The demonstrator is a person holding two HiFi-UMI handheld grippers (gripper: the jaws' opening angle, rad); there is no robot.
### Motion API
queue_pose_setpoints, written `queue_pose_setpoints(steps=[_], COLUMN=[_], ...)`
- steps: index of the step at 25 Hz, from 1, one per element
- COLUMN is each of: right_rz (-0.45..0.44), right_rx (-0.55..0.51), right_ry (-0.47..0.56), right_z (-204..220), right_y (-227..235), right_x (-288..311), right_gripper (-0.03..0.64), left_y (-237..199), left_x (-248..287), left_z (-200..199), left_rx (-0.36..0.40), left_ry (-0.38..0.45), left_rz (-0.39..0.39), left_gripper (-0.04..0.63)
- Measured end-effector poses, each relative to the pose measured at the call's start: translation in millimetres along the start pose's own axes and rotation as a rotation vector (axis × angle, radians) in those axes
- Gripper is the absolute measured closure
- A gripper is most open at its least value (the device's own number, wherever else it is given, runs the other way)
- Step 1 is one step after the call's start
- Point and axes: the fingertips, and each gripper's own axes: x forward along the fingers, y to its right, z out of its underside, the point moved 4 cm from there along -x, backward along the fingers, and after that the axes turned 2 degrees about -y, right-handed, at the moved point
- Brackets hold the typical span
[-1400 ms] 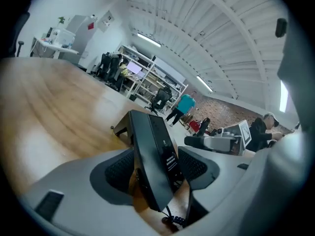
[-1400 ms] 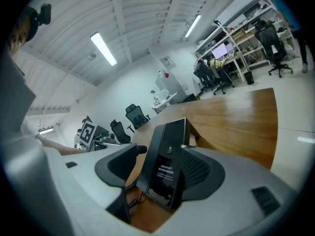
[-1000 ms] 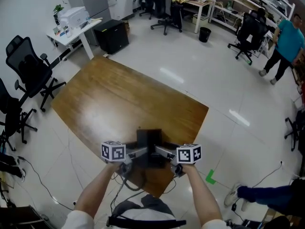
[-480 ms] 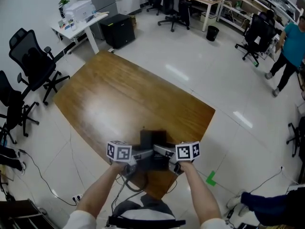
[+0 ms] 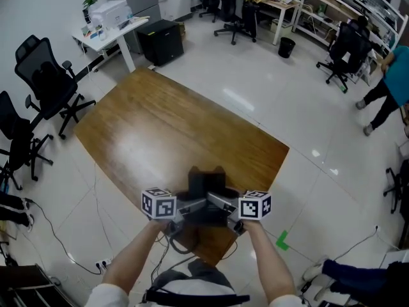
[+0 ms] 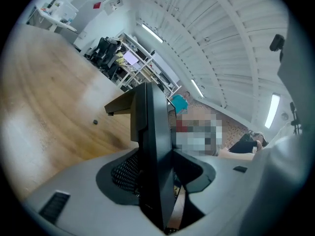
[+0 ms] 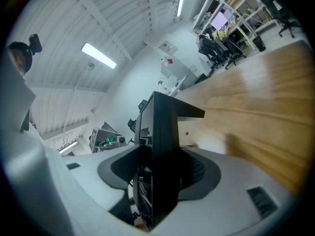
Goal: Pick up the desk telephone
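Observation:
The black desk telephone (image 5: 206,183) is at the near corner of the wooden table (image 5: 160,133), between my two grippers. My left gripper (image 5: 192,206) clamps its left side and my right gripper (image 5: 221,204) its right side. Both sets of jaws have just been closing, with the phone between them. In the left gripper view the phone's dark edge (image 6: 153,146) stands upright between the grey pads of the left gripper (image 6: 156,191). The right gripper view shows the same slab (image 7: 165,141) pinched in the right gripper (image 7: 160,181). The phone looks slightly raised off the wood.
A dark cable (image 5: 169,243) hangs off the table's near edge below the phone. Office chairs (image 5: 45,82) stand to the left, a white desk with a printer (image 5: 108,18) and a black cabinet (image 5: 163,40) at the back. A person (image 5: 390,75) stands far right.
Both grippers have closed on the phone's sides and come up a little. The phone now sits higher and looks larger between them.

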Motion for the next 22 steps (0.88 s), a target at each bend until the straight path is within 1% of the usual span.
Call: queue_pose_setpoints(steps=[3, 7, 10, 13, 15, 18, 22], right_rz=[0.005, 0.009, -0.001, -0.009, 0.010, 0.037, 0.050], right_rx=[-0.042, -0.115, -0.156, -0.179, -0.227, -0.307, -0.370], right_ry=[0.018, 0.040, 0.082, 0.127, 0.135, 0.146, 0.176], right_z=[-5.3, -14.1, -18.0, -15.8, -17.2, -22.3, -23.8], right_y=[-10.8, -36.2, -61.7, -84.4, -101.0, -129.5, -167.5], right_x=[-7.1, -12.9, -20.3, -28.8, -33.5, -39.7, -54.2], right_gripper=[0.379, 0.379, 0.379, 0.378, 0.378, 0.378, 0.378], left_y=[13.3, 36.4, 59.0, 81.0, 92.7, 111.5, 144.9], left_x=[-5.3, -22.6, -38.1, -51.4, -60.0, -76.1, -96.8], left_z=[-7.1, -21.4, -28.8, -31.1, -32.7, -37.3, -40.8], left_rx=[0.041, 0.108, 0.162, 0.232, 0.256, 0.279, 0.342], left_ry=[0.023, 0.058, 0.080, 0.078, 0.087, 0.127, 0.168], left_rz=[0.009, 0.024, 0.029, 0.033, 0.051, 0.081, 0.108], left_gripper=[0.380, 0.380, 0.380, 0.380, 0.380, 0.380, 0.380])
